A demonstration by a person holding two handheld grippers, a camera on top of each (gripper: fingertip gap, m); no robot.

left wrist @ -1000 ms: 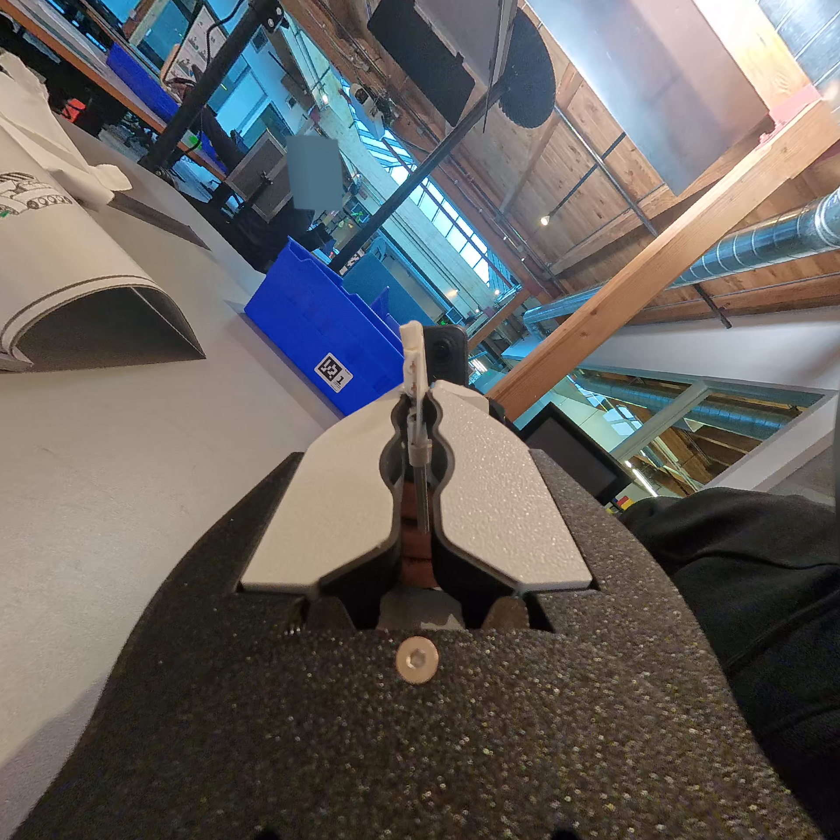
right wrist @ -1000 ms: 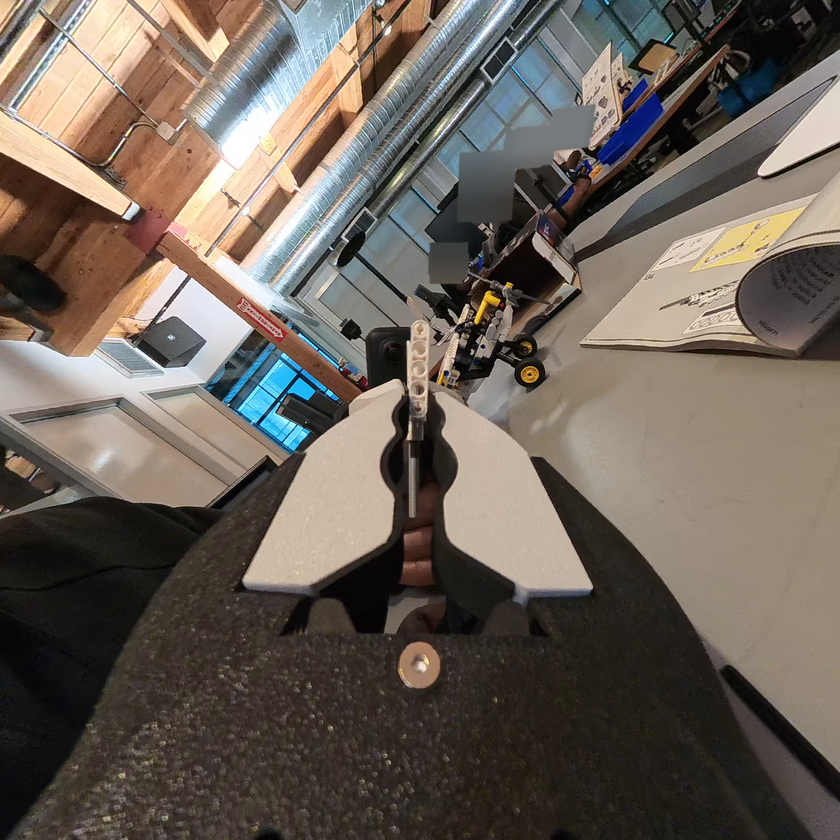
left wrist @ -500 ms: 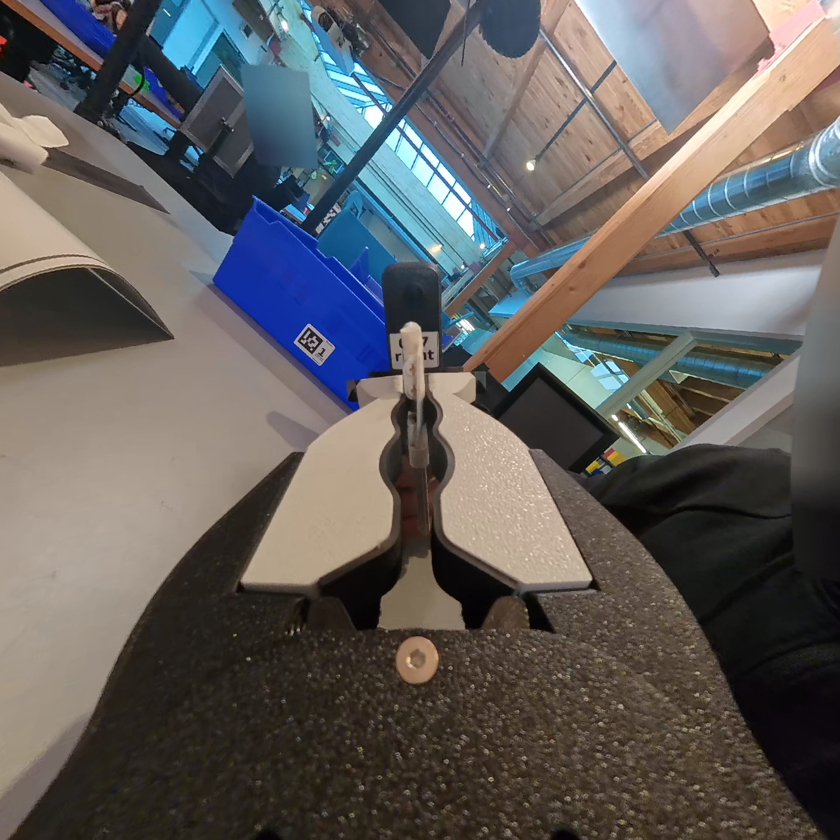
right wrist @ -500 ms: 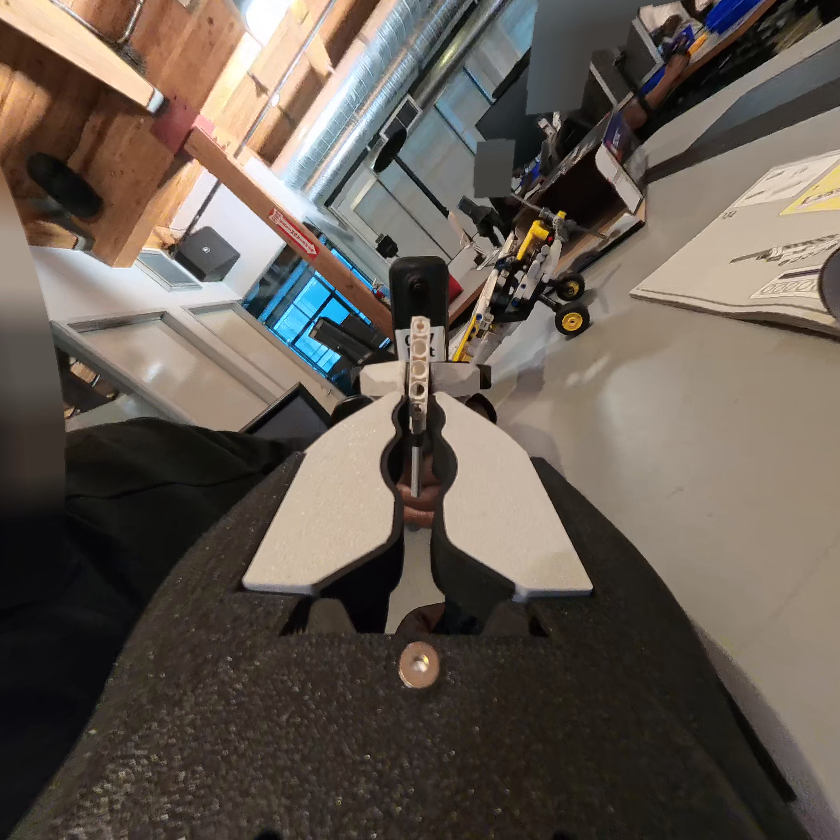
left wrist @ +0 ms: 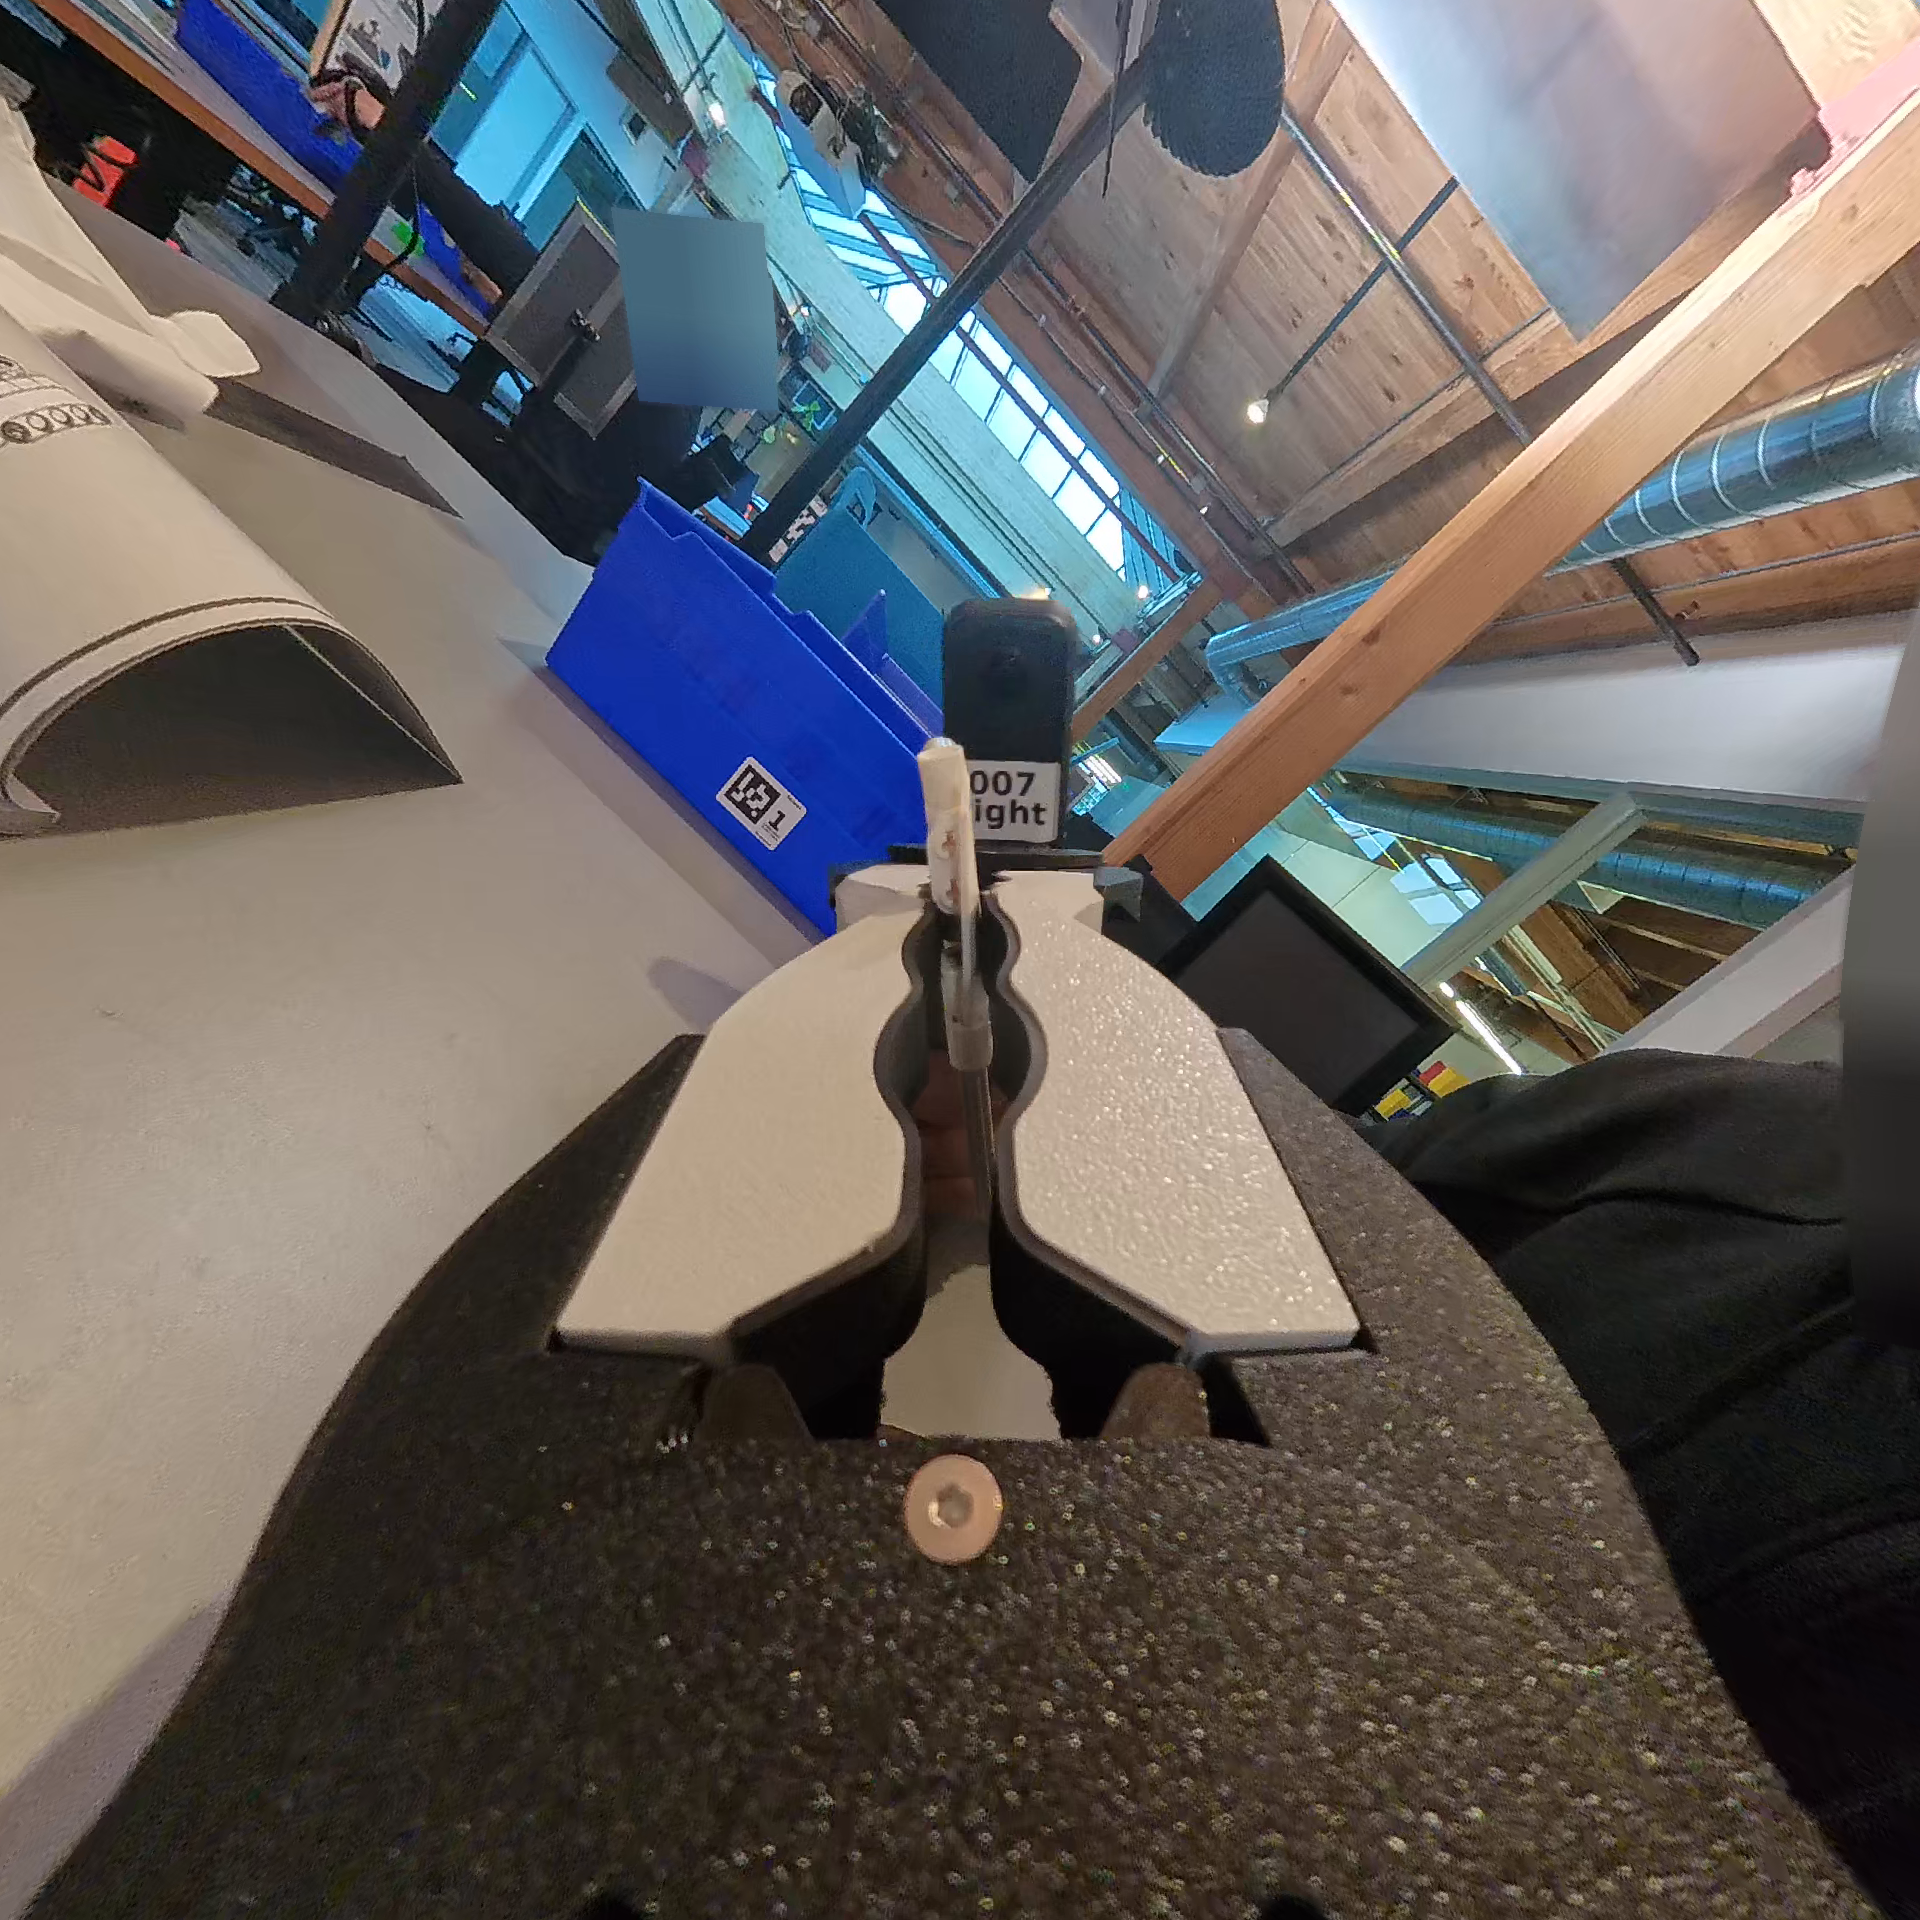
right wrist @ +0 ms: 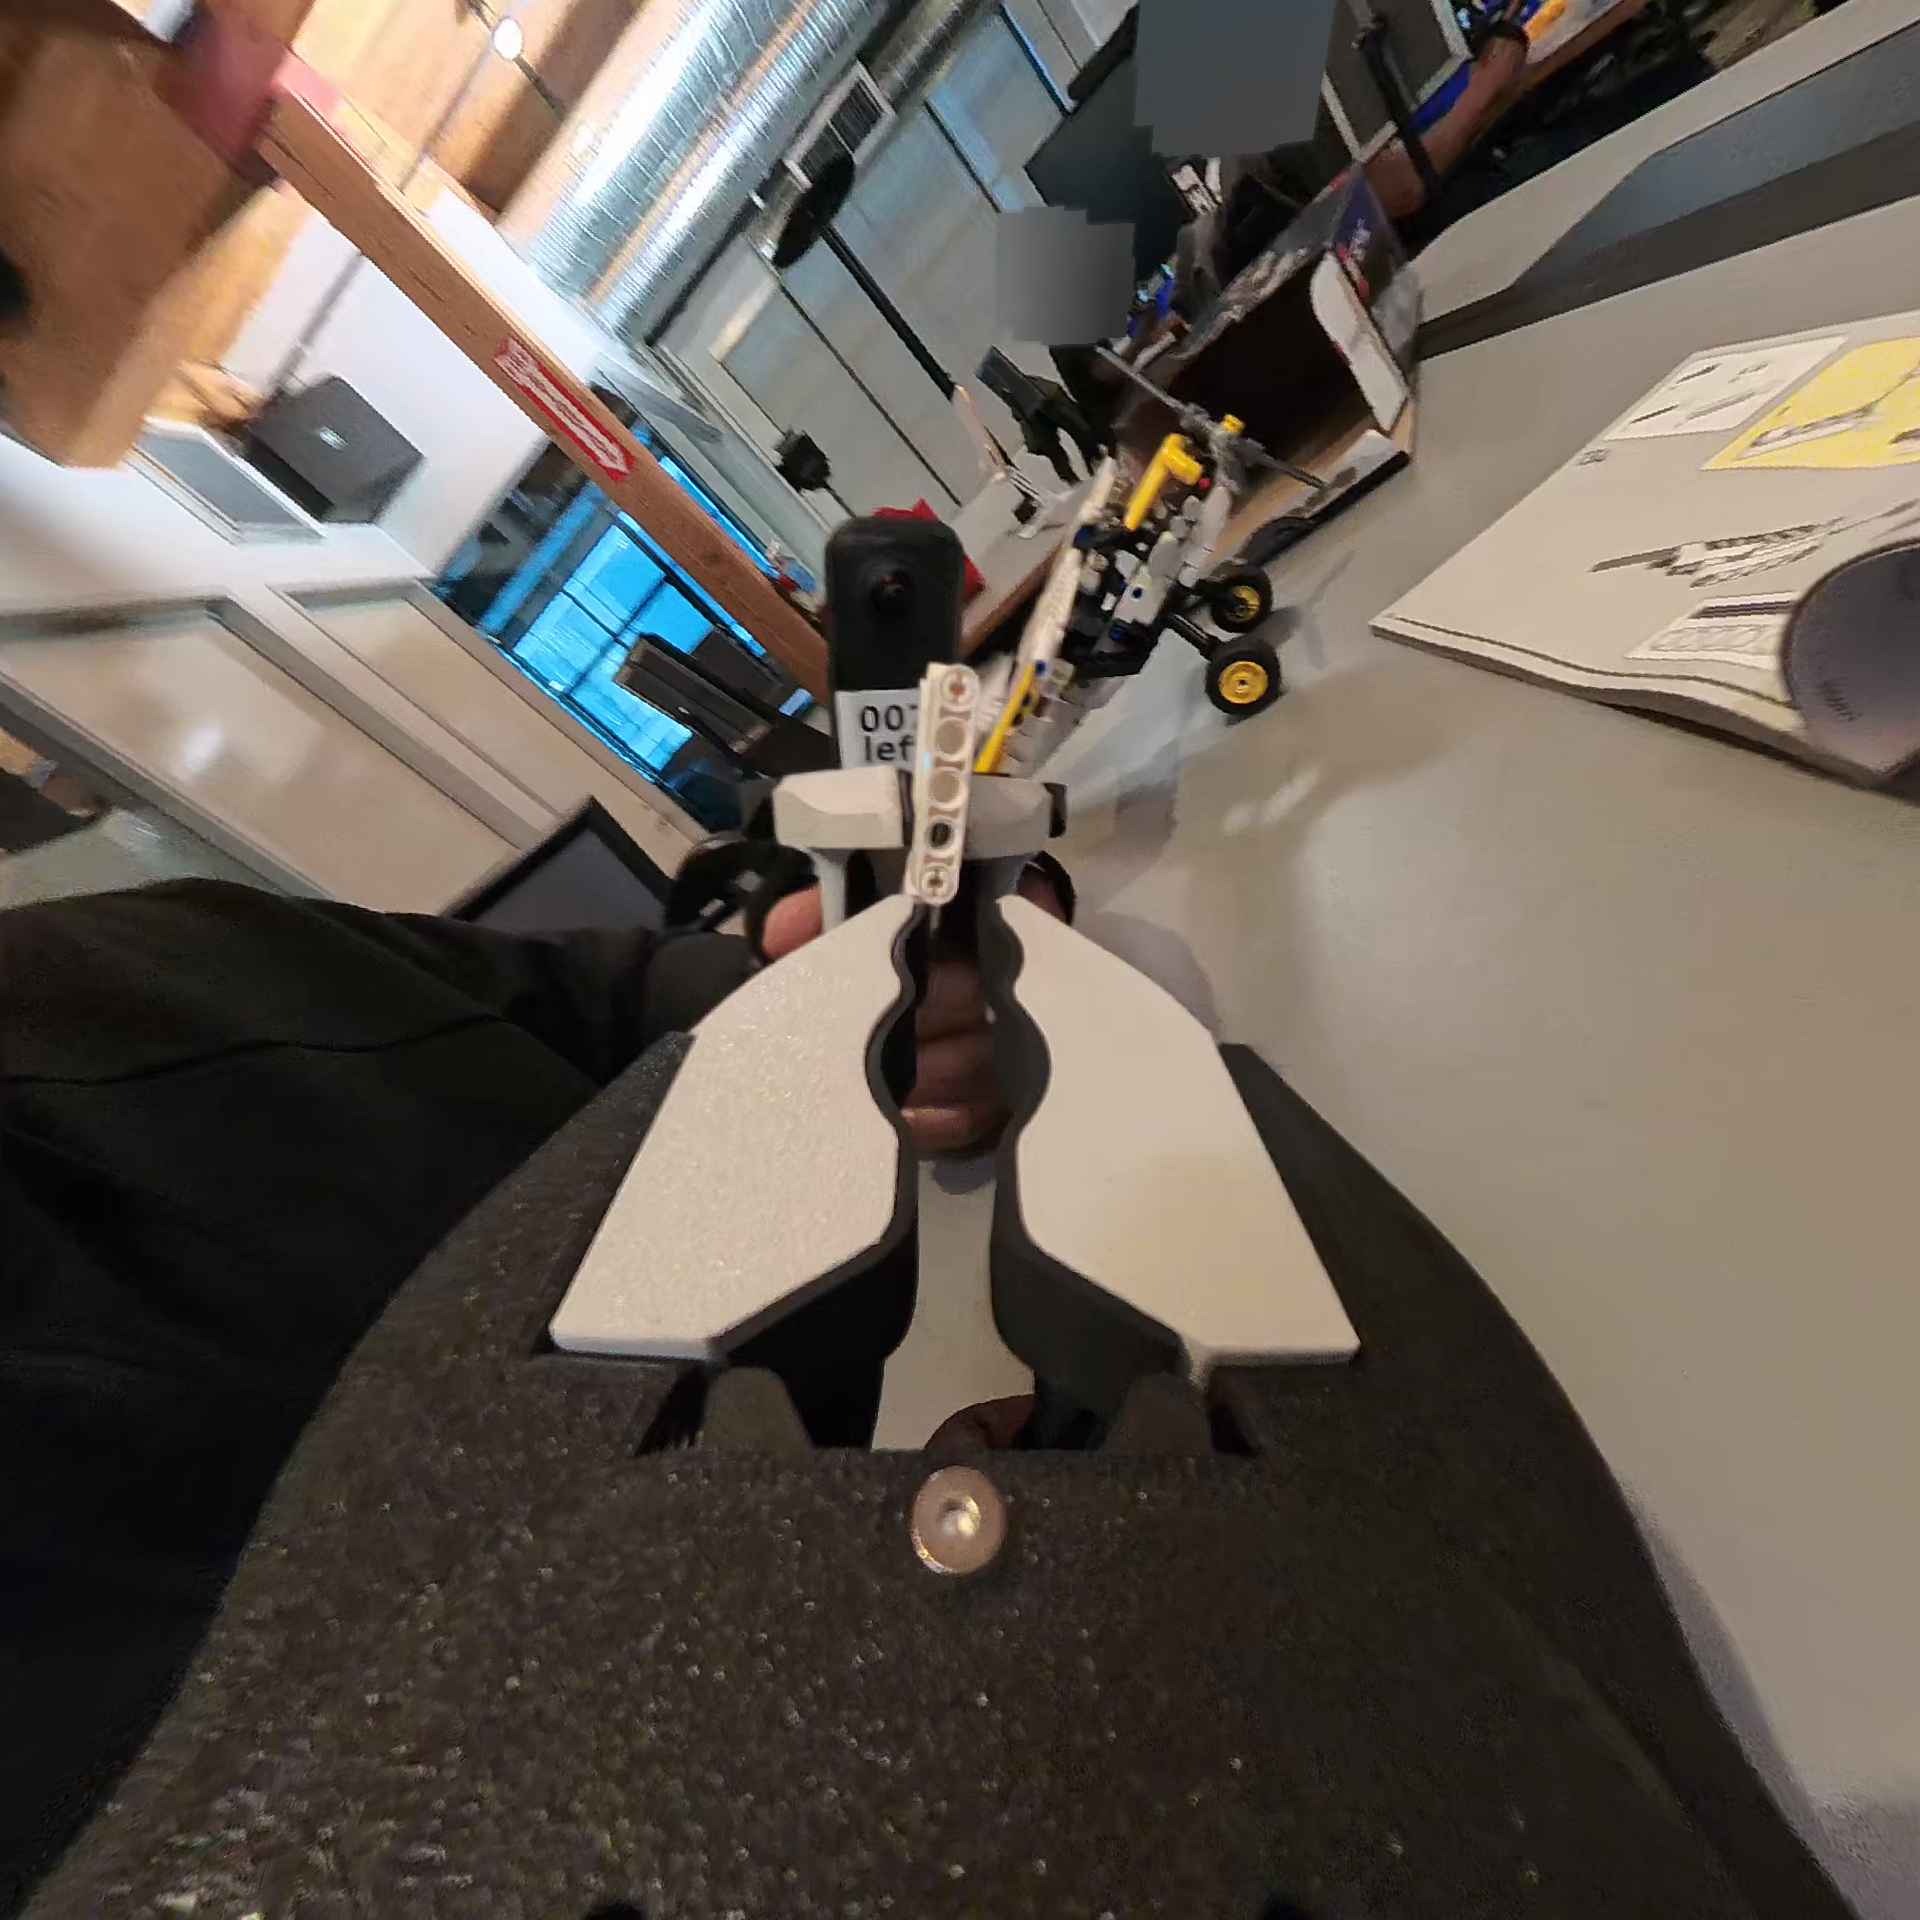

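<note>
Left gripper: the left gripper is nearly closed, its grey fingers pinching a thin grey axle that runs lengthwise down the slot between them.
White beam: a short white beam with a row of holes sits on the front end of the axle, sticking out just past the left fingertips, seen edge-on from here.
Right gripper: the right gripper is almost closed too; the same white beam stands broadside at its fingertips, with only a narrow slit between the fingers. Whether the pads press on the beam or the axle cannot be told.
Facing: each gripper points at the other, tip to tip, the beam between them; the other unit's black camera shows right behind the beam in both views.
Ahead-left of the left gripper: a blue bin on the grey counter, and farther left a curled open booklet.
Ahead-right of the right gripper: a small brick-built vehicle with yellow-hubbed wheels, and farther right the booklet's printed pages.
Holder: dark sleeves at the near side of both views.
</note>
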